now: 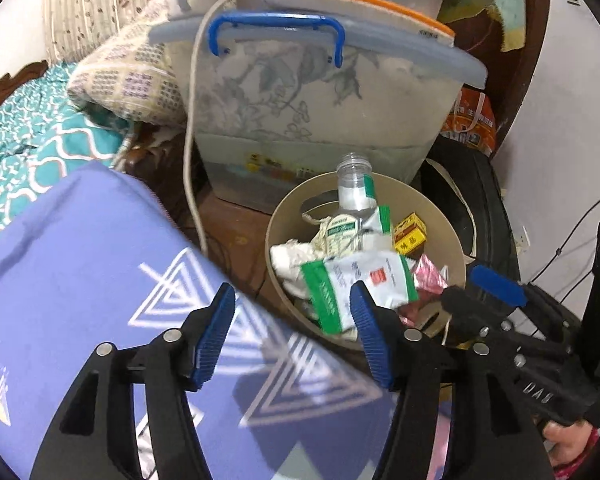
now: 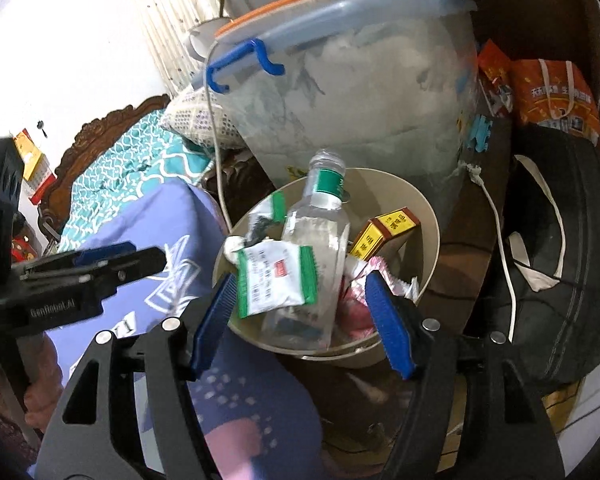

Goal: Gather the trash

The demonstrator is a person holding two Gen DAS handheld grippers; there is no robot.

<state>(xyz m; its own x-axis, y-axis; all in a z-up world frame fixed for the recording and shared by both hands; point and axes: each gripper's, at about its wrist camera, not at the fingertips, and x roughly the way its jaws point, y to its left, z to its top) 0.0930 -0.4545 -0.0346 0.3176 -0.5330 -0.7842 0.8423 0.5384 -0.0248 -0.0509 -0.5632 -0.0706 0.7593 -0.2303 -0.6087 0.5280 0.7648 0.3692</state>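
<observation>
The bin (image 2: 428, 216) sits at frame centre, already holding a bottle (image 2: 320, 240), a green-edged packet (image 2: 274, 280), a yellow box (image 2: 384, 232) and pink wrappers (image 2: 380, 276). Both grippers hover at its near rim, the right gripper (image 2: 304, 320) and left gripper (image 1: 292, 332) spread wide and empty. Judging by this, a drop is done; lift clear straight up so neither finger catches the rim or the packet.

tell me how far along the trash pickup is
Mostly done, it seems: the bin already holds a bottle, a green-white packet, a yellow box and pink wrappers. Nothing is in hand: the right gripper is open and empty above the bin, and the left gripper is open over the blue bedding. No loose trash shows outside the bin in these views.
</observation>
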